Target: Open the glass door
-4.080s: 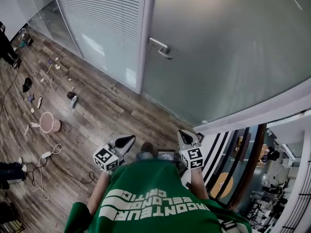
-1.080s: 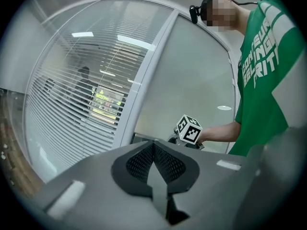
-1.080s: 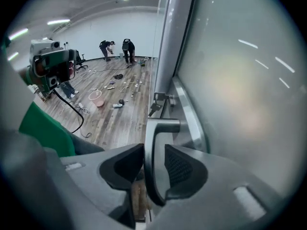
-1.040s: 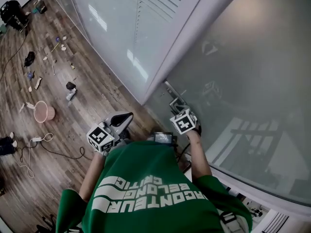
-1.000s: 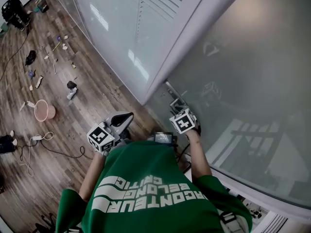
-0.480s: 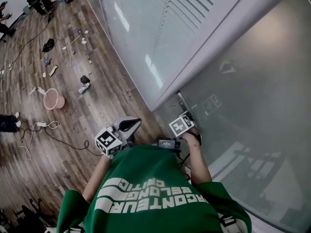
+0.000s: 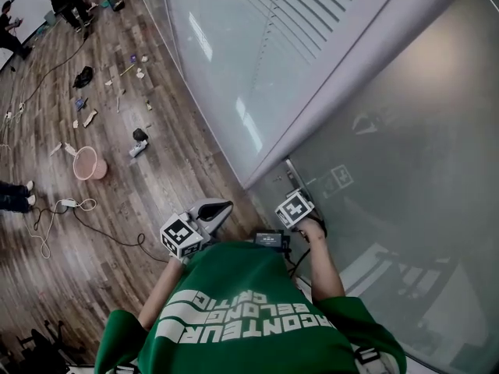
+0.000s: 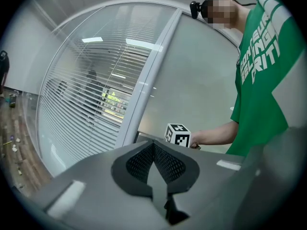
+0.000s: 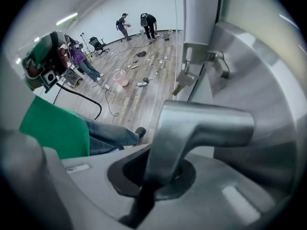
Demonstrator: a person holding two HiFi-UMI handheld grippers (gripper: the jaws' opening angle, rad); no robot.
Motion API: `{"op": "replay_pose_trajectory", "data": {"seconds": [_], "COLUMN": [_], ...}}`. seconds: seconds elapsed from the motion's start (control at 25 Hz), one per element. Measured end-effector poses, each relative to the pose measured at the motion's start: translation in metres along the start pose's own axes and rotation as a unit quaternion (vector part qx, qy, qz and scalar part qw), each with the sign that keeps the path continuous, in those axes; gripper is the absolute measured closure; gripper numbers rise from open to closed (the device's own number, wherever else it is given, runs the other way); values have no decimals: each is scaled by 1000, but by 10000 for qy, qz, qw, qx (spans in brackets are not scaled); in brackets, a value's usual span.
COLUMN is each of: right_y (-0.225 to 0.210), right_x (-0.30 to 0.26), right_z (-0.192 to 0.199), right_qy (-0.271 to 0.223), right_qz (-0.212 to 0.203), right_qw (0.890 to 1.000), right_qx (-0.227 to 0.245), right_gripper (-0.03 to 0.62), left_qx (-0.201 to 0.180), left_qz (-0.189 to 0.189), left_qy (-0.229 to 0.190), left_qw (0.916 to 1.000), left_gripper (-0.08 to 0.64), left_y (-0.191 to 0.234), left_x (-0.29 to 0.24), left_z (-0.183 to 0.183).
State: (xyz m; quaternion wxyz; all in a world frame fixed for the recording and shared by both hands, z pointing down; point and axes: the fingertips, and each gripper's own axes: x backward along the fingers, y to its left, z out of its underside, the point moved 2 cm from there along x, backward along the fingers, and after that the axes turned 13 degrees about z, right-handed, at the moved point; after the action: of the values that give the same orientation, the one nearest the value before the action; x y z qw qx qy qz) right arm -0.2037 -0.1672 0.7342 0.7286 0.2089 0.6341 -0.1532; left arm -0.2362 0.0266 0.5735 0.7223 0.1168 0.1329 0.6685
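Tightly, right claw (image 9: 160,174) on handle (image 9: 206,121), frame (image 7: 343,92) beside

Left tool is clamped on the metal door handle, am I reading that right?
No, it is the right tool that is clamped on the metal door handle; the right gripper view shows it. The left tool is shut on nothing.
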Motion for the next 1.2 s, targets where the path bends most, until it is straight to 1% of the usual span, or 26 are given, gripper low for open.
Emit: {"op": "replay_pose_trajectory", "data": {"seconds": [0.08,0.16,0.24,0.32,0.36,0.44,0.52,0.6,0.68,0.72,0.84,1.0,1.16,1.2], "right_y": [0,3,9,1,-2,-3,-3,-3,-4,-5,-12,-21,-29,-30], "right_x": [0,1,1,-5,-8,-11,-12,-13,-9,-8,-8,-9,-13,-14], "right_z": [1,-2,-11,-13,-15,-24,-25,-23,-28,-30,-33,-33,-33,-33], "right_qy": [1,-79,-372,-742,-1006,-1626,-2174,-2611,-2931,-2994,-3022,-3040,-3075,-3073], "right_qz": [24,-56,-200,51,154,315,499,570,570,570,625,687,709,709], "right_qw": [10000,10000,9991,9972,9948,9861,9747,9634,9541,9521,9509,9499,9485,9486], "right_qx": [13,-6,-70,-73,-88,-96,-131,-203,-223,-224,-246,-253,-257,-277], "right_gripper": [600,600,600,600,600,600,600,600,600,600,600,600,600,600], "left_qx": [18,94,228,289,323,347,354,286,164,145,209,71,35,81], "left_qz": [22,53,124,137,141,125,130,116,95,119,200,185,223,249], "left_qy": [25,13,4,69,104,131,163,172,188,195,222,217,248,266], "left_qw": [10000,9999,9997,9995,9993,9992,9992,9994,9996,9996,9993,9996,9994,9993], "left_gripper": [546,546,546,546,546,546,546,546,546,546,546,546,546,546], "left_y": [-3,-6,-8,-8,-8,-7,-10,-12,-9,-8,-9,-5,-6,-7], "left_x": [-3,-5,-7,-9,-10,-12,-12,-10,-9,-10,-16,-24,-30,-32], "left_z": [2,1,-1,1,3,3,5,10,10,8,3,3,5,5]}}
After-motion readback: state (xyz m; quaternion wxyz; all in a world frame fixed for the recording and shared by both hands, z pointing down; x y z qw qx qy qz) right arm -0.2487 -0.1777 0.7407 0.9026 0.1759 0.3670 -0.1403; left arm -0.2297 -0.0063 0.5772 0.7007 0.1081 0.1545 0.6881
